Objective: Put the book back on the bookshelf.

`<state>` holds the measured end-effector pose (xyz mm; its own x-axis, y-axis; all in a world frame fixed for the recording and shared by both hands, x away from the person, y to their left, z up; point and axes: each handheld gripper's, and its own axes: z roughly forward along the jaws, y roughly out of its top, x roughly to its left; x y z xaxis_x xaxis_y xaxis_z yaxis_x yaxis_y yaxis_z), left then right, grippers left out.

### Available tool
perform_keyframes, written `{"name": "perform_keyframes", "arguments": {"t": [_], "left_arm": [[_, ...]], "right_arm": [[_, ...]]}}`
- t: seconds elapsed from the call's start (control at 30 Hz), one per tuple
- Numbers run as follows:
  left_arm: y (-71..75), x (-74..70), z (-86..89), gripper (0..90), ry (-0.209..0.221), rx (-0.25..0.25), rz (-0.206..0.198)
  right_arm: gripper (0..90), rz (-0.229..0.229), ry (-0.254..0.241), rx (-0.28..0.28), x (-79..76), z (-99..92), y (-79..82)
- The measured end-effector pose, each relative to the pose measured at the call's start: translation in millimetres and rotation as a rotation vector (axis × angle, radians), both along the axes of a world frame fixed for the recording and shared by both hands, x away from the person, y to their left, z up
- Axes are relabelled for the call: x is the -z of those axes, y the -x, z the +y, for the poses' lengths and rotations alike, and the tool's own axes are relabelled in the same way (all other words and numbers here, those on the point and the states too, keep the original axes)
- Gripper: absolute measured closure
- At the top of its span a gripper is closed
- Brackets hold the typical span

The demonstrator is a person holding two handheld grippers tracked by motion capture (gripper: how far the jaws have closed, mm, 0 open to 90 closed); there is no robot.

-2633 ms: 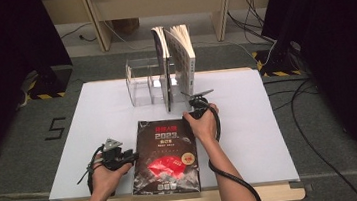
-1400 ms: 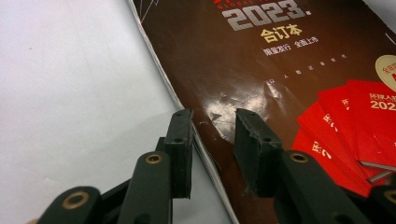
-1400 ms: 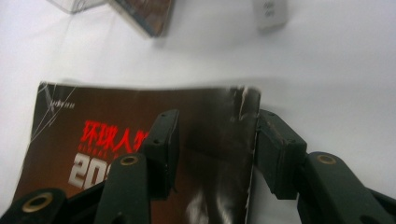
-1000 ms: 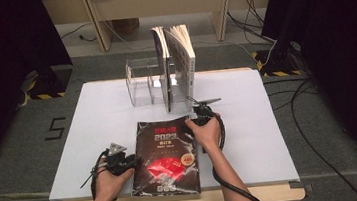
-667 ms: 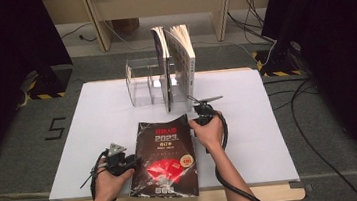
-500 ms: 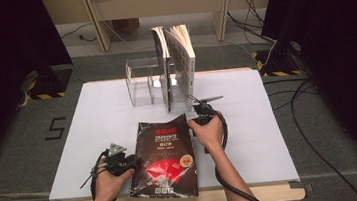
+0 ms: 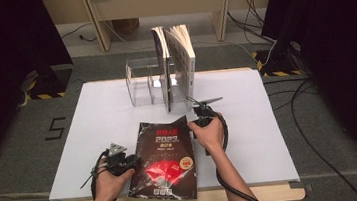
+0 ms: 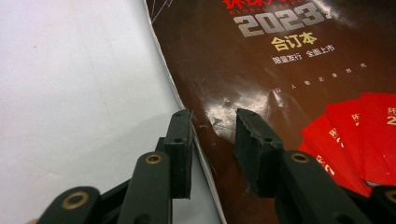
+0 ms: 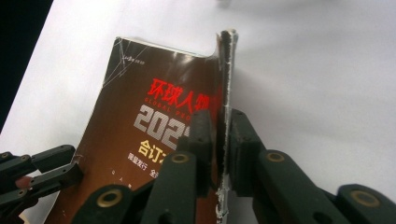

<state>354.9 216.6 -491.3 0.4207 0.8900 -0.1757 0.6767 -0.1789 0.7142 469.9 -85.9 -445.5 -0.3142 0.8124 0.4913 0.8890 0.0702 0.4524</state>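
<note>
A dark-covered book (image 7: 165,157) with red print and "2023" lies on the white table (image 7: 92,114), near the front edge. My right gripper (image 7: 195,125) holds its right edge by the far corner. In the right gripper view the jaws (image 9: 223,123) have just been closing and now pinch that edge, which stands raised off the table. My left gripper (image 7: 129,163) is at the book's left edge. In the left gripper view its jaws (image 8: 212,126) stand apart astride the edge of the book (image 8: 280,79), one over the table and one over the cover.
A clear plastic book stand (image 7: 147,81) is at the back of the table, with upright books (image 7: 177,63) leaning in it just behind my right hand. Bare table lies to the left and right. Cables run over the floor at the right.
My right gripper's jaws have come together on the book's right edge, and that edge has lifted slightly. The left hand has stayed put.
</note>
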Motion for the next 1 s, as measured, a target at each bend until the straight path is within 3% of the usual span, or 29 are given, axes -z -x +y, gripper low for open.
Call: {"name": "perform_keyframes", "arguments": {"t": [0.23, 0.4, 0.67, 0.73, 0.8, 0.93, 1.0], "left_arm": [[0.0, 0.2, 1.1, 66.1, 0.002, 0.004, -0.002], [0.4, -2.3, 4.2, 65.4, 0.029, 0.003, 0.003], [3.1, -24.9, 11.1, 58.2, 0.084, -0.025, -0.065], [3.6, -29.0, 12.1, 55.3, 0.095, -0.037, -0.070], [4.0, -32.0, 13.7, 51.4, 0.125, -0.054, -0.049], [5.9, -39.9, 14.8, 49.6, 0.135, -0.070, -0.071], [5.7, -42.6, 15.3, 49.9, 0.118, -0.059, -0.092]], "right_arm": [[87.3, -0.017, -0.032, -0.009, -12.6, 1.3, 2.7], [87.4, -0.060, -0.068, -0.019, -28.9, 4.7, 7.6], [87.5, -0.171, -0.081, -0.036, -57.5, 20.6, 20.6], [87.6, -0.191, -0.080, -0.040, -62.4, 23.9, 22.0], [87.5, -0.216, -0.086, -0.034, -67.4, 27.1, 22.8], [87.5, -0.281, -0.099, -0.020, -79.4, 33.7, 23.5], [87.6, -0.315, -0.102, -0.011, -85.5, 37.6, 24.0]]}}
